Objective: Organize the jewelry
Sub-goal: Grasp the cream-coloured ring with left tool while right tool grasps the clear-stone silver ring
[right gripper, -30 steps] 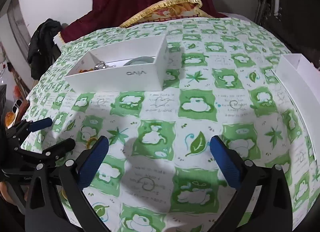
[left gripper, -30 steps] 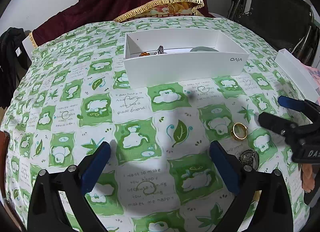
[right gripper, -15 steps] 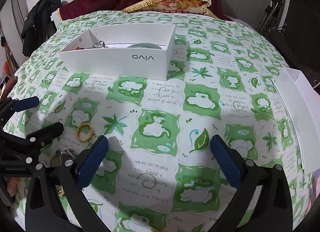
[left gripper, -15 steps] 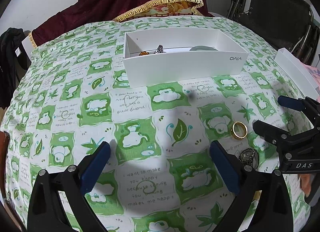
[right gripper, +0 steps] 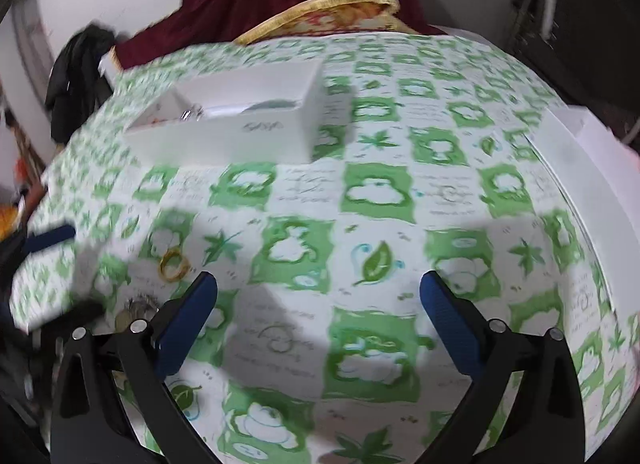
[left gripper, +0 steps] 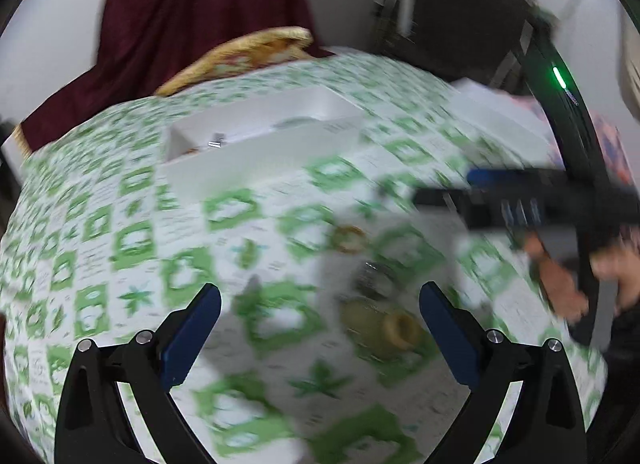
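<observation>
Jewelry's split two ways right now: a few pieces already sit in the white box (left gripper: 256,151) out ahead of both tools, and a loose bunch lies on the green checked tablecloth (right gripper: 376,199) — a gold ring (left gripper: 349,238), a dark metallic piece (left gripper: 374,278) that's too smeared to name, and a yellowish ring-like thing (left gripper: 400,328) just ahead of your left gripper (left gripper: 320,334), toward its right finger.

Both tools are spread wide with nothing between the blue pads. Your right gripper (right gripper: 318,324) has the gold ring off past its left finger, not lined up.

Looks to me like you're in the reach-for-the-next-piece step. The next move probably calls for centering one tool over a single ring, going low to the cloth, then closing — small flat stuff like that can slip out of wide pads.

Heads up: the left view is badly motion-blurred, so I can't count the box contents. The second white box (right gripper: 580,167) is cut off at the right edge.
</observation>
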Action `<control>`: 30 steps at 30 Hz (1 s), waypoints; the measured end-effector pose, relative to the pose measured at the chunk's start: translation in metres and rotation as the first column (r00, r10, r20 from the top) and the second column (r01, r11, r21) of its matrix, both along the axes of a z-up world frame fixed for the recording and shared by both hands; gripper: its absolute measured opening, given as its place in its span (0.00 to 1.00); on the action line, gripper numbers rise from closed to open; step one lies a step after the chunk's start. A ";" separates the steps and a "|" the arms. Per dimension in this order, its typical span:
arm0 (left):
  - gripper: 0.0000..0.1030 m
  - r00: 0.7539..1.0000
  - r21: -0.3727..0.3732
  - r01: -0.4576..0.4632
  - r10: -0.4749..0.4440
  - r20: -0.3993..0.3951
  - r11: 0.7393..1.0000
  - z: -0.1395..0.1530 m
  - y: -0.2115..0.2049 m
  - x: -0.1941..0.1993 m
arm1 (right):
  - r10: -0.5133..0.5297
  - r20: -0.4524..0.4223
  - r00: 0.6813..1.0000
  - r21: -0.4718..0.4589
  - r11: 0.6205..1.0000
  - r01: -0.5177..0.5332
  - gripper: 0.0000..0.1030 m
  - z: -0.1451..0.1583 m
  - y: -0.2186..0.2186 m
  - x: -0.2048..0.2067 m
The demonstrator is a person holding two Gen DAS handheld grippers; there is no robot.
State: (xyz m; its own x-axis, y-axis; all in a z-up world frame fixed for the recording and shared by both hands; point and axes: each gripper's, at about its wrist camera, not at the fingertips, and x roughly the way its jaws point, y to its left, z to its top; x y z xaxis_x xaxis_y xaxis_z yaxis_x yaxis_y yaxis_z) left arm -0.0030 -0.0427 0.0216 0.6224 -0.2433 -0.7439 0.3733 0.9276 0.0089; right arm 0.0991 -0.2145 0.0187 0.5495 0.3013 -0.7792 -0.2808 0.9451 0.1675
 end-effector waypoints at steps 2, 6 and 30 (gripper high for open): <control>0.97 0.999 0.060 0.041 -0.041 -0.009 0.997 -0.007 -0.014 -0.004 | -0.027 -0.006 1.000 0.056 0.998 0.027 0.96 0.001 -0.010 0.002; 0.97 0.996 0.091 0.069 -0.063 -0.061 0.993 -0.018 -0.017 -0.002 | -0.033 -0.004 0.999 0.064 0.997 0.033 0.96 0.001 -0.011 0.002; 0.97 0.966 0.071 -0.241 0.246 -0.074 0.968 -0.016 0.057 0.024 | 0.310 0.093 0.946 -0.020 0.951 -0.310 0.78 0.011 0.051 -0.039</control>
State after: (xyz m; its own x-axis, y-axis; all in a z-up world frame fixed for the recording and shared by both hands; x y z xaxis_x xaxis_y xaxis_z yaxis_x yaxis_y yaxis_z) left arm 0.0209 0.0140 0.0057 0.5941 -0.0443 -0.8032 0.1382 0.9893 0.0476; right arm 0.0601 -0.1636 0.0297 0.5001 0.4647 -0.7307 -0.5743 0.8095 0.1218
